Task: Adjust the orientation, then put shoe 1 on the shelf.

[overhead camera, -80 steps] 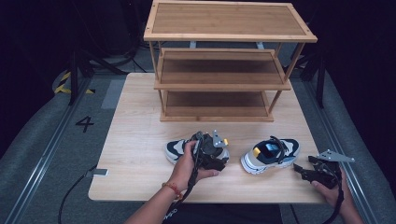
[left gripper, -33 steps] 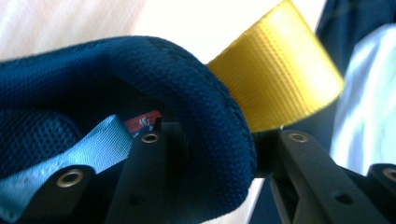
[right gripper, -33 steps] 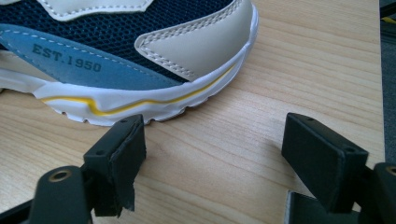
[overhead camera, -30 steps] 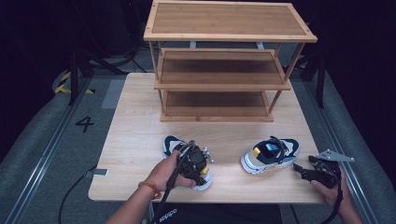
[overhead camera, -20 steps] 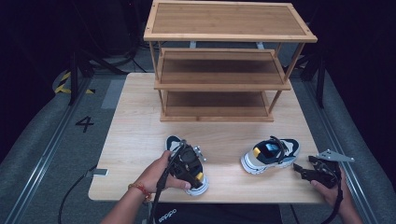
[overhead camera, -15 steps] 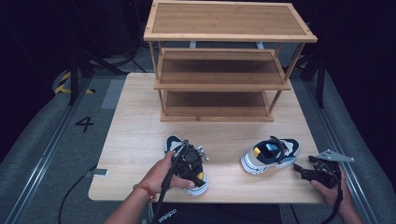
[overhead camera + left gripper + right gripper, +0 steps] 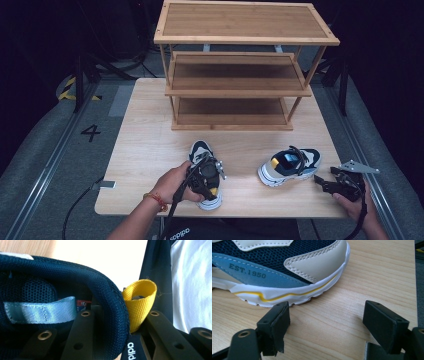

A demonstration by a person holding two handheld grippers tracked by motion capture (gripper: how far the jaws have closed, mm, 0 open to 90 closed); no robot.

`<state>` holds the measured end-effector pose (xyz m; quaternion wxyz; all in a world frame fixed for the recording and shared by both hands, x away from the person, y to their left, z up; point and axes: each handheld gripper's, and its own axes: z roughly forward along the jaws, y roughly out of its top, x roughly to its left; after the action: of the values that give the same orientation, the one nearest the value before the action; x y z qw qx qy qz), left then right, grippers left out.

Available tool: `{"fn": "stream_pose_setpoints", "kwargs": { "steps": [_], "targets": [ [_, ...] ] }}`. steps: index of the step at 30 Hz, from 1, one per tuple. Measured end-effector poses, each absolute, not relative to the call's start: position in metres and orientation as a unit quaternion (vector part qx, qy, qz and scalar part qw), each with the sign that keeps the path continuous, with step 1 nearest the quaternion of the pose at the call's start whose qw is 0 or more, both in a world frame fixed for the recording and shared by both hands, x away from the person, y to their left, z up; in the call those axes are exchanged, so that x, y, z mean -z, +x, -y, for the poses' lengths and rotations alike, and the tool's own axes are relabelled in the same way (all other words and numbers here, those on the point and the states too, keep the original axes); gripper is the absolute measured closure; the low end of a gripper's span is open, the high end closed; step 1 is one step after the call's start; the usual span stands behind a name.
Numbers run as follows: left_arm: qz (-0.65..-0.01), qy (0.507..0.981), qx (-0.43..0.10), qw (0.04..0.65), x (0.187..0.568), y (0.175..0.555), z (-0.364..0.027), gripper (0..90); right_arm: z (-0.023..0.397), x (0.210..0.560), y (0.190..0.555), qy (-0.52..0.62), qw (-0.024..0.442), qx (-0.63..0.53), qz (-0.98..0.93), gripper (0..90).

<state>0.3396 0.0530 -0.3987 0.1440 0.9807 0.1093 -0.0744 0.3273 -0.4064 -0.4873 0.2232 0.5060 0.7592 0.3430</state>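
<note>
A navy, white and yellow sneaker lies near the table's front edge, toe toward the rack. My left gripper is shut on its heel. One jaw is inside the navy mesh collar and the other outside by the yellow pull loop. The left gripper has just been closing its jaws on that collar. The matching sneaker lies to the right. My right gripper rests open beside its toe. In the right gripper view the sneaker lies just beyond the right gripper, untouched.
A three-tier wooden shoe rack stands at the back of the light wooden table, all tiers bare. Cables trail from both grippers over the front edge. Dark floor with rails surrounds the table.
The left hand has swung the left sneaker round from lying crosswise to pointing its toe at the rack, and drawn it a little toward the front edge. The right gripper and its sneaker have stayed put.
</note>
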Motion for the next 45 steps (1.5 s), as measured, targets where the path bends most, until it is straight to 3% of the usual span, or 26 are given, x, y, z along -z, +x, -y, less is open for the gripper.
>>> {"fn": "stream_pose_setpoints", "kwargs": {
  "steps": [14,36,45],
  "targets": [
    [-0.065,0.985,0.050,0.150,0.380,0.342,-0.045,73.2,0.407,0.487,0.327,0.507,0.223,-0.343,-0.758,22.1],
    [0.008,0.980,-0.014,0.197,0.281,0.345,-0.019,73.0,0.407,0.487,0.327,0.508,0.224,-0.343,-0.757,22.1],
    [0.038,0.982,-0.037,0.179,0.244,0.364,0.000,72.9,0.407,0.487,0.327,0.508,0.224,-0.343,-0.758,22.1]
  ]
}}
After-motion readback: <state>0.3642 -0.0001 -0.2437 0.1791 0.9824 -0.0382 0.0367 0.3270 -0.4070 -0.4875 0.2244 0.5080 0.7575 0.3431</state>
